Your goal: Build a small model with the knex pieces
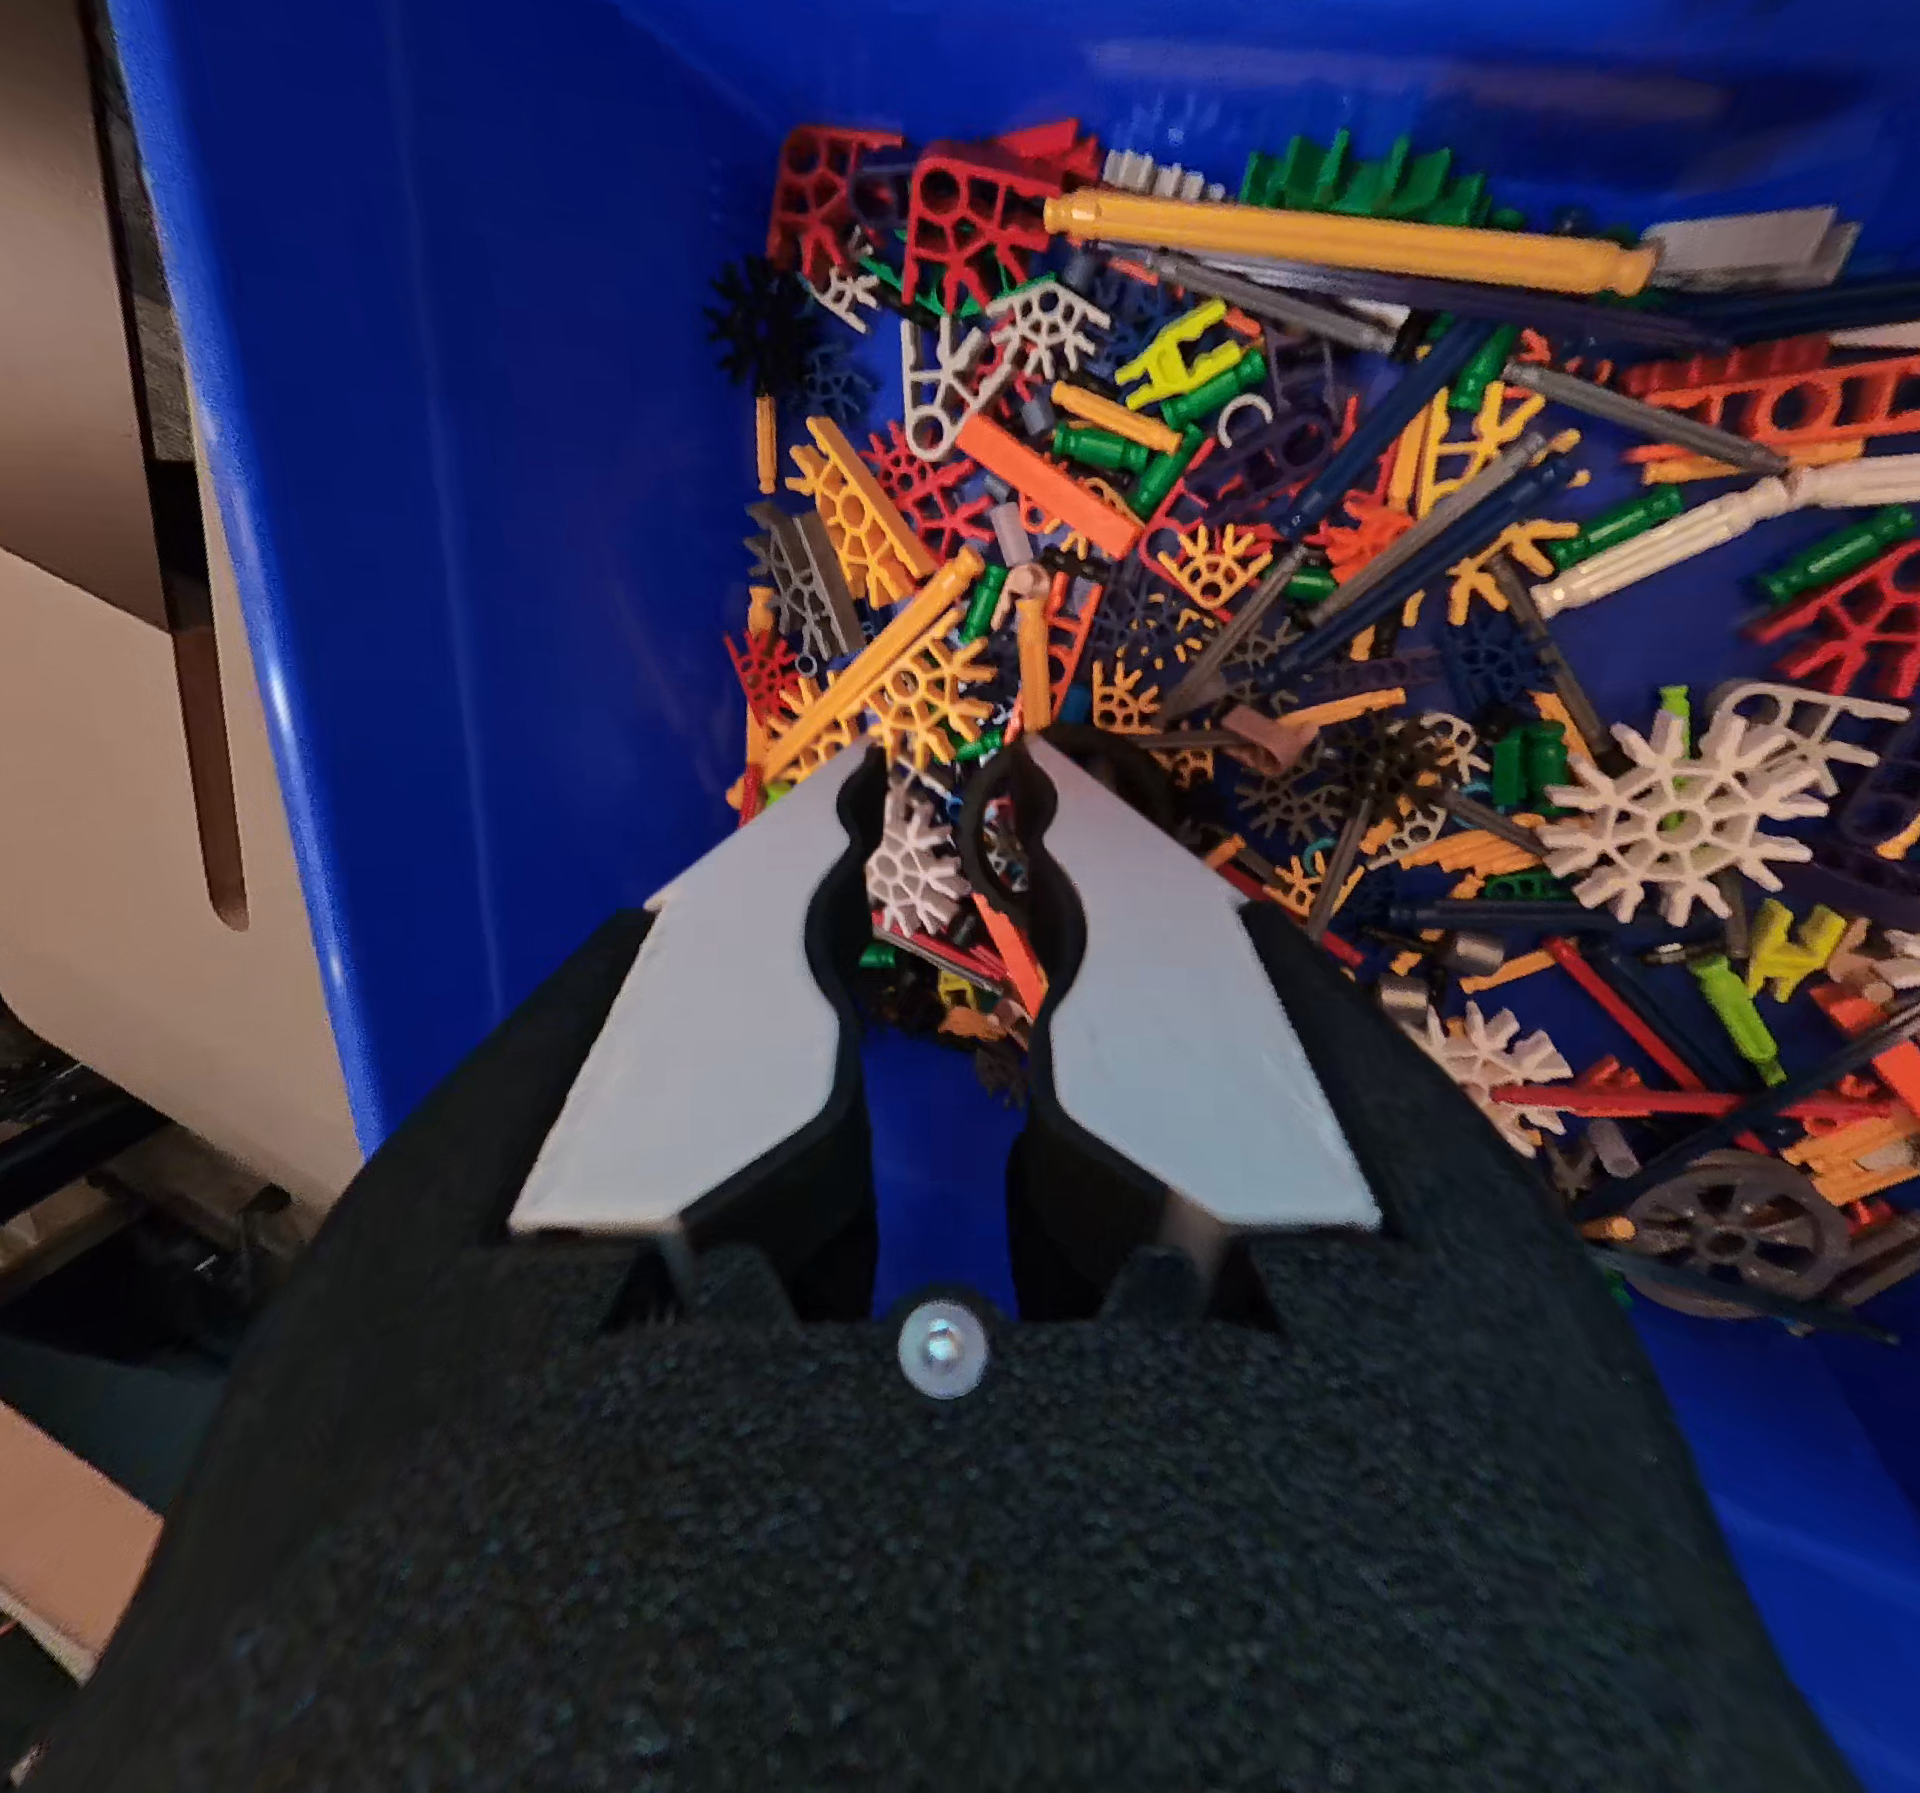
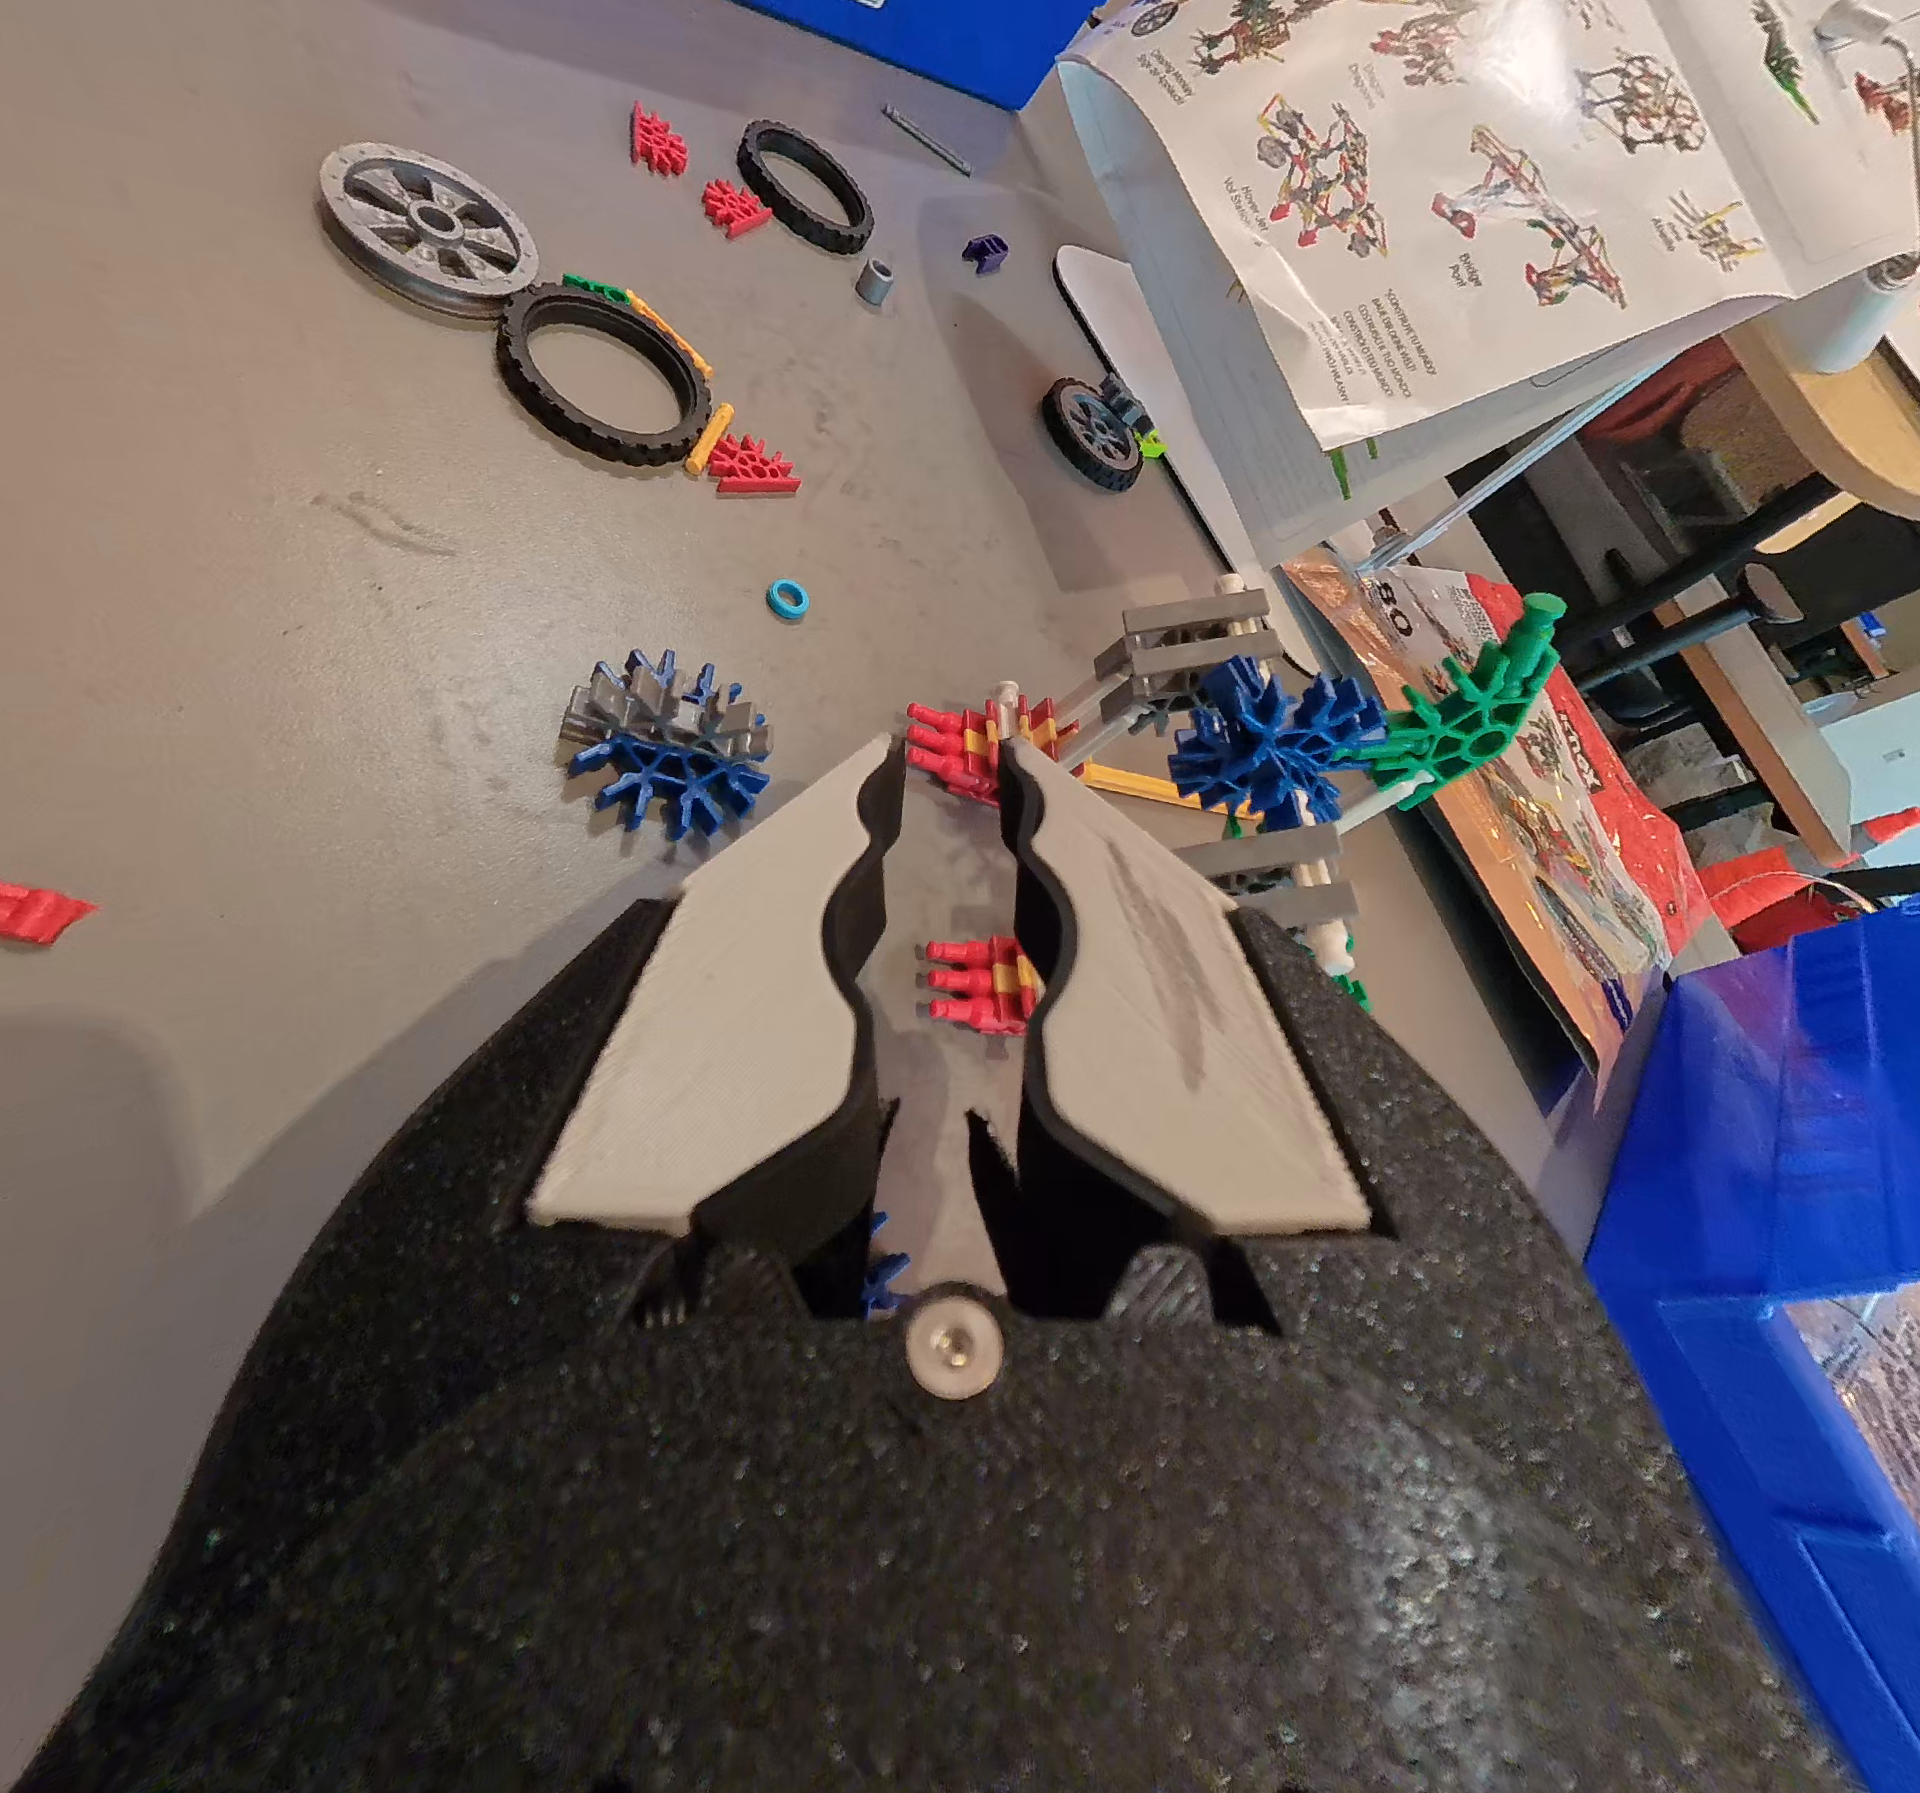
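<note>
My left gripper [image 1: 945,754] is open, low inside a blue bin [image 1: 520,393] at the left edge of a pile of coloured construction-toy rods and connectors. A white snowflake connector [image 1: 914,865] and a black ring [image 1: 975,808] lie between its fingers, the ring against the right one. My right gripper [image 2: 951,751] is nearly shut on a red connector stack [image 2: 940,741] at a corner of a small model on the grey table [image 2: 260,600]. The model has blue connectors [image 2: 1273,746], a green connector [image 2: 1475,715] and grey pieces [image 2: 1195,642]. A second red stack [image 2: 971,980] shows between the fingers.
On the table lie a blue-and-grey connector cluster [image 2: 670,751], a grey wheel hub [image 2: 428,226], two black tyres [image 2: 608,377] [image 2: 805,185], a small wheel [image 2: 1096,434], a blue ring [image 2: 789,598] and red connectors [image 2: 756,470]. An instruction sheet [image 2: 1455,133] and a blue bin [image 2: 1787,1172] stand at the right. Across from one pair of fingers to the other is roughly 45 cm. From my right tips it is roughly 15 cm to the grey wheel hub [image 2: 428,226]; from my left, 35 cm.
</note>
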Available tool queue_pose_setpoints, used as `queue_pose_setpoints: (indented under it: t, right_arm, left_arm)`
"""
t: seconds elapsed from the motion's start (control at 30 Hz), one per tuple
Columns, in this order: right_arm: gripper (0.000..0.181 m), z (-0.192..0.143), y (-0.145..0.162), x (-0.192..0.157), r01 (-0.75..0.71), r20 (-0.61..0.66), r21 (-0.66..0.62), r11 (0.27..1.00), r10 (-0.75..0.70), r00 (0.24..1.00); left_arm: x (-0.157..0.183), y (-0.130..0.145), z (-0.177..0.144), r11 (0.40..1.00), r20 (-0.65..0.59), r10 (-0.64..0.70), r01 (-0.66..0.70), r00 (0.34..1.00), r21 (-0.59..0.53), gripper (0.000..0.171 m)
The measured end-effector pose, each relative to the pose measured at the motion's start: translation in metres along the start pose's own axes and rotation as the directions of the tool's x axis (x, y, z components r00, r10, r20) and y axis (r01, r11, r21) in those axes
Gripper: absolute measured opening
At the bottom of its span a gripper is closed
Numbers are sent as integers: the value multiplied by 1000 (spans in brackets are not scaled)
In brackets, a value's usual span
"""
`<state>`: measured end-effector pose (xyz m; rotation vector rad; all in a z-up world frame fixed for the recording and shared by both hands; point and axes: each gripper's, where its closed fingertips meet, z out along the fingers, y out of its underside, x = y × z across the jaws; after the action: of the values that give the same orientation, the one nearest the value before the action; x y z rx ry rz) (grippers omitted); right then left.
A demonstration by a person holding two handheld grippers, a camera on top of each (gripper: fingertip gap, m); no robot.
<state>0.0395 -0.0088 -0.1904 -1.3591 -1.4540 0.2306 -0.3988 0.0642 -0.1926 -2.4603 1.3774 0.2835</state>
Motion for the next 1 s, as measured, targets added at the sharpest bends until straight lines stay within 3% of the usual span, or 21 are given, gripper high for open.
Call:
queue_pose_setpoints:
  t: [0.17, 0.4, 0.6, 1.0]
  right_arm:
    - [18, 1, 1, 0, 2, -1, -13, 1000, -2, 1000]
    - [17, 2, 2, 0, 4, -4, -21, 1000, -4, 1000]
    - [17, 2, 3, 0, 4, 1, -21, 1000, -4, 1000]
    - [17, 2, 3, 1, 7, -6, -20, 1000, -7, 1000]
  left_arm:
    - [-9, -21, 5, 999, -6, 16, -16, 1000, 49, 21]
    - [-13, -29, 31, 996, -27, 79, -80, 996, -39, 20]
    - [-16, -34, 36, 999, -55, 22, -24, 998, -39, 12]
    - [-7, -17, 28, 993, -84, 14, -24, 996, -119, 0]
